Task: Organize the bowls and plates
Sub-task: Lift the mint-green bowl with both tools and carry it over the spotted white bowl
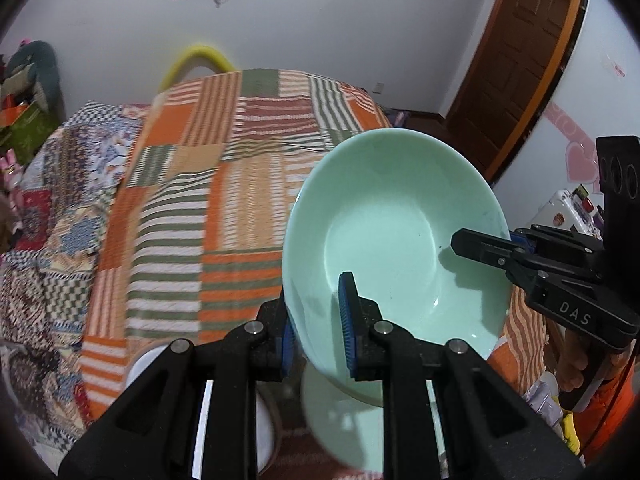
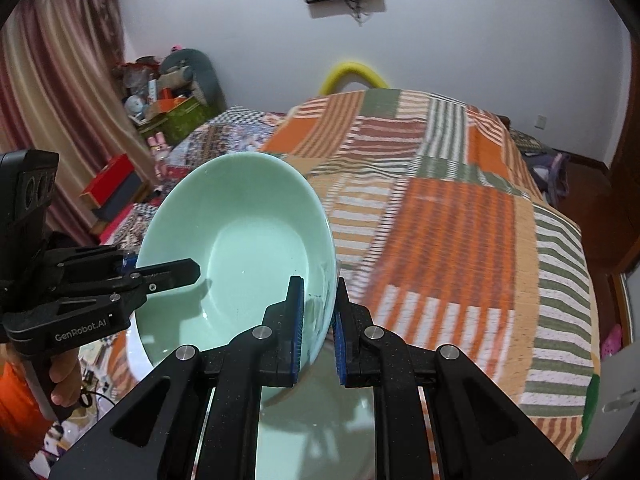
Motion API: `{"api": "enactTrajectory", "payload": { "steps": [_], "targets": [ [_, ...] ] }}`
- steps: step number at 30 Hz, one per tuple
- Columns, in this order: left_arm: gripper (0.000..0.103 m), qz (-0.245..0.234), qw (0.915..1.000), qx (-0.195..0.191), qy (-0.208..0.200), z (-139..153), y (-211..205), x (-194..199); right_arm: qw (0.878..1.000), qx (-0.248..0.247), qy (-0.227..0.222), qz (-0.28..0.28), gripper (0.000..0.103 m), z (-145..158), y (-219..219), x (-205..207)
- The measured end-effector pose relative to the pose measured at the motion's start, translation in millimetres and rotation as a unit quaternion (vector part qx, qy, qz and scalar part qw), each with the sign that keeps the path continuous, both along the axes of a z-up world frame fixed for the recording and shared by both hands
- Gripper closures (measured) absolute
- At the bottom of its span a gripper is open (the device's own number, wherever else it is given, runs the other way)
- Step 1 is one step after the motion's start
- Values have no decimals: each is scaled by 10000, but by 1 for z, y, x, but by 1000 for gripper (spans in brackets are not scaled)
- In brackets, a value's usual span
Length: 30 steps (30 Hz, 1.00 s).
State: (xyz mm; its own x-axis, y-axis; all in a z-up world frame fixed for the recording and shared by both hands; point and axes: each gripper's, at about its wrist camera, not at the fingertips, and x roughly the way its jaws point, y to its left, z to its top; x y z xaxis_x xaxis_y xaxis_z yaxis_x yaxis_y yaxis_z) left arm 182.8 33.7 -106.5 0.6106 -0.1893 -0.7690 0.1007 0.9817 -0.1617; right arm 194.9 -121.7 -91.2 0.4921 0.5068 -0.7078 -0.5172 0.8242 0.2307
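Observation:
A mint-green bowl (image 1: 394, 220) is held in the air over the bed, tilted so I see its inside. My left gripper (image 1: 318, 334) is shut on its near rim, one blue pad inside and one outside. My right gripper (image 2: 318, 326) is shut on the opposite rim of the same green bowl (image 2: 240, 248). Each gripper shows in the other's view: the right one (image 1: 516, 250) and the left one (image 2: 132, 270). Below the bowl lies a pale green plate (image 1: 340, 420), which also shows in the right wrist view (image 2: 320, 420). A white dish (image 1: 140, 364) lies left of the plate.
A bed with an orange, green and white striped patchwork blanket (image 1: 224, 184) fills the middle. A yellow curved bar (image 2: 352, 74) rises behind the bed. Boxes and clutter (image 2: 168, 108) stand by the curtain at the left. A brown door (image 1: 516, 68) is at the right.

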Motion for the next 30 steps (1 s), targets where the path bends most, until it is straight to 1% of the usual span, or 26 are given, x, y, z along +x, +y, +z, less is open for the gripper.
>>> {"api": "enactTrajectory", "payload": {
  "steps": [6,13,22,30],
  "targets": [
    [84,298,9995,45,-65,6,34,-37,9996,51,-7,289,91,0,30,-15],
    [84,599,9982,56,-27,0,69,-63,9981,63,75,614,91,-6,65,-33],
    [84,914,9957,60,129,-17,102,-92,9955,20,237,916,91,-23,101,-53],
    [84,1096,9933,22,355,-42,122,-103,9932,-97,444,1070,91,-40,124,-60]
  ]
}}
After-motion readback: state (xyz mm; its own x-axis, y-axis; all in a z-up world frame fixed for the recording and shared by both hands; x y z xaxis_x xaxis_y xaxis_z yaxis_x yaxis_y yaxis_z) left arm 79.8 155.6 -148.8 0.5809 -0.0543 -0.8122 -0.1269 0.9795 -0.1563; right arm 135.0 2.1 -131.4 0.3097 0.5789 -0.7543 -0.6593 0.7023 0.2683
